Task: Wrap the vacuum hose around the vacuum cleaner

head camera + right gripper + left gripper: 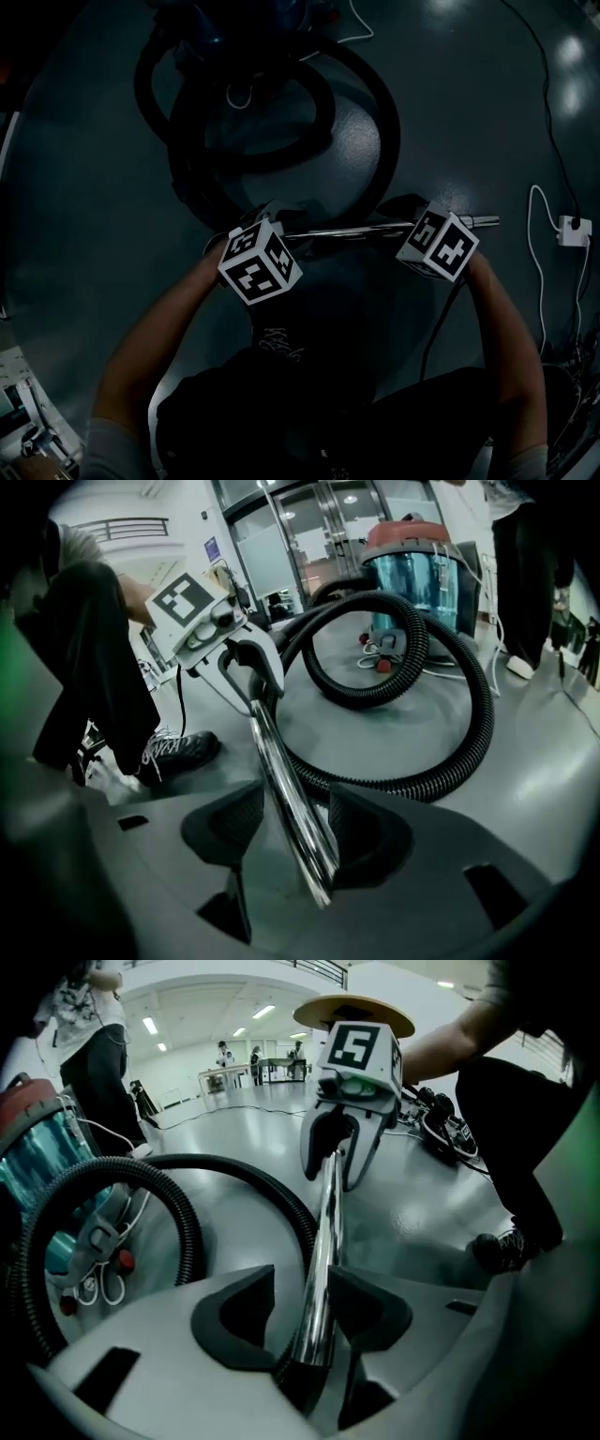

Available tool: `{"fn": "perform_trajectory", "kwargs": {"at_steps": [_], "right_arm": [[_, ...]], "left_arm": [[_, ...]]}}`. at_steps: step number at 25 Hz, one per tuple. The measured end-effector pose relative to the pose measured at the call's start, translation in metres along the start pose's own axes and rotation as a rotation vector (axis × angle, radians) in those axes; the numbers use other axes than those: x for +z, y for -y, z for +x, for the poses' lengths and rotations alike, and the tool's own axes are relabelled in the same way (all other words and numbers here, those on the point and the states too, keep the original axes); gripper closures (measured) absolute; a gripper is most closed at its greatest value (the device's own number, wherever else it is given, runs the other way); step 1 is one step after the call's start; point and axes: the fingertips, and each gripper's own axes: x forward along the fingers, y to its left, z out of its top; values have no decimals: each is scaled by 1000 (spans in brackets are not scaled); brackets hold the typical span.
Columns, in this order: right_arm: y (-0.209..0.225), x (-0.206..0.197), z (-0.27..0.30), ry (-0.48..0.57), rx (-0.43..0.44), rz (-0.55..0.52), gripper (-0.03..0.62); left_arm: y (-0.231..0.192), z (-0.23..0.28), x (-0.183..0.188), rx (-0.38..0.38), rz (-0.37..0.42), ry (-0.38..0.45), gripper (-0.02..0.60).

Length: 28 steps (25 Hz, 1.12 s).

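The left gripper point(302, 1309) and the right gripper point(286, 832), each half open, clamp the metal tube point(349, 230), which lies level between them.

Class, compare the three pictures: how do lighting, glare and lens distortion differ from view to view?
Head view: very dark, only the white marker cubes read clearly, with lamp glare on the floor. Left gripper view: brightly lit, fisheye bending the hall, highlights streaking the chrome tube. Right gripper view: dark corners, the straight tube appearing bent.

Hose point(478, 714) loops, vacuum cleaner point(412, 574) block way ahead; cable point(542, 291) at right; floor point(75, 206) at left open.
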Motion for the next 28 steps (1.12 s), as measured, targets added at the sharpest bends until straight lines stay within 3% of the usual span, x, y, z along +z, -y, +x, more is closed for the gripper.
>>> {"fn": "perform_trajectory", "kwargs": {"at_steps": [3,4,6,8,11,15,21,28], "right_arm": [[-3,8,-2,-39,-8,-73,381],[2,12,-5,-43,-44,-92,430],[13,17,-14,-40,-137,-108,576],[8,13,-21,-62,-192,-93,588],[-13,0,-37,-85,-244,-23,588],[-35,0,-84,-31,-284,97,588],[-95,-8,-160,-39,-230,190,588],[-174,6,-251,32,-255,396,588]], "left_arm": [[-18,-21,14,59,-36,38,402],[-26,-27,21,84,-49,45,403],[-39,-38,34,138,-59,57,499],[-34,-47,43,144,-28,46,574],[-7,-59,52,82,65,-3,574],[14,-84,77,36,164,-24,574],[55,-135,128,-72,193,-23,574],[122,-207,203,-209,269,-21,574]]}}
